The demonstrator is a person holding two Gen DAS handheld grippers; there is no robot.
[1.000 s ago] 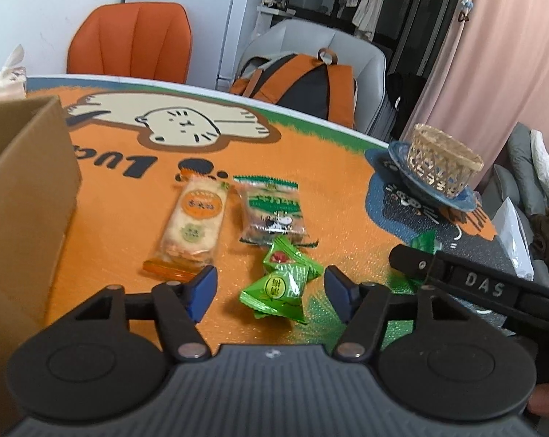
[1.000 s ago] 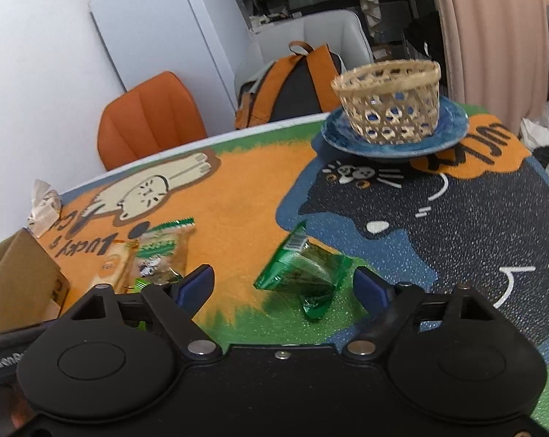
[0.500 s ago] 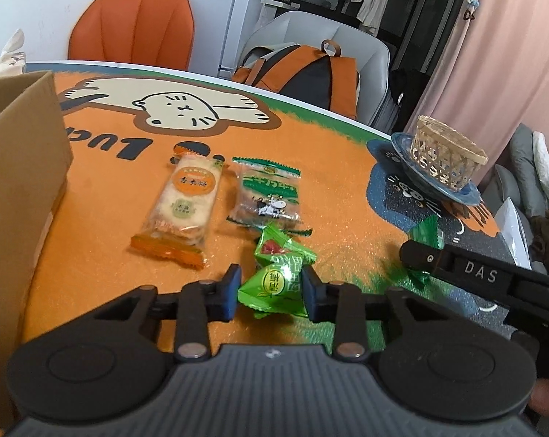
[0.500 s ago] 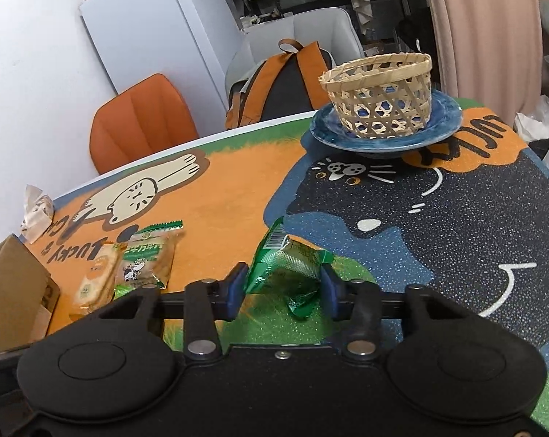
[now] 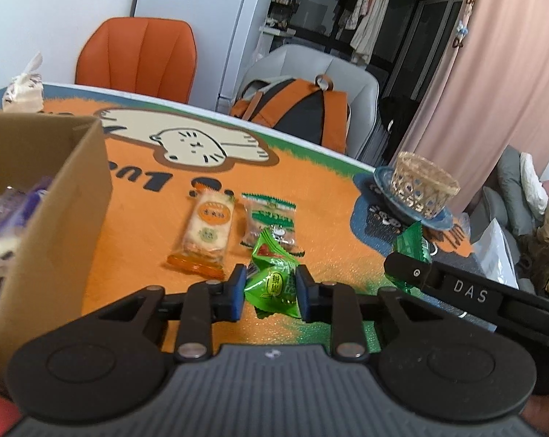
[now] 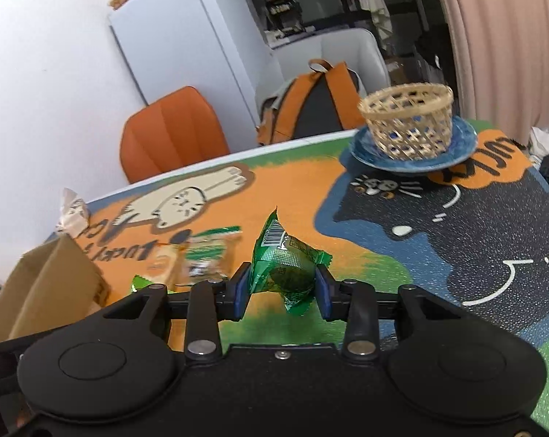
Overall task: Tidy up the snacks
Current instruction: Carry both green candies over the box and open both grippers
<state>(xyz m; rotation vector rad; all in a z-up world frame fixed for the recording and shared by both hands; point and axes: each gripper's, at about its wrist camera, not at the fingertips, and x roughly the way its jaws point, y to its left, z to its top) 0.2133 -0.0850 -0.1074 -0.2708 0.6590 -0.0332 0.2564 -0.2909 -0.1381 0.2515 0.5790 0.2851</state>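
"DAS" is printed on the right gripper's arm; the desk mat reads "Lucky". The left gripper — wide open a second ago — has just closed on a light-green candy packet. The right gripper likewise clamps a dark-green barcoded packet, now lifted clear of the desk.

The table mat is orange with a cream cat and dark lettering, turning to green, then dark blue with a black cat. Two candy wrappers are shiny green. One snack packet is orange and pale, another green-edged, possibly with a cartoon. A tan woven basket sits on a blue plate. The box is plain brown.
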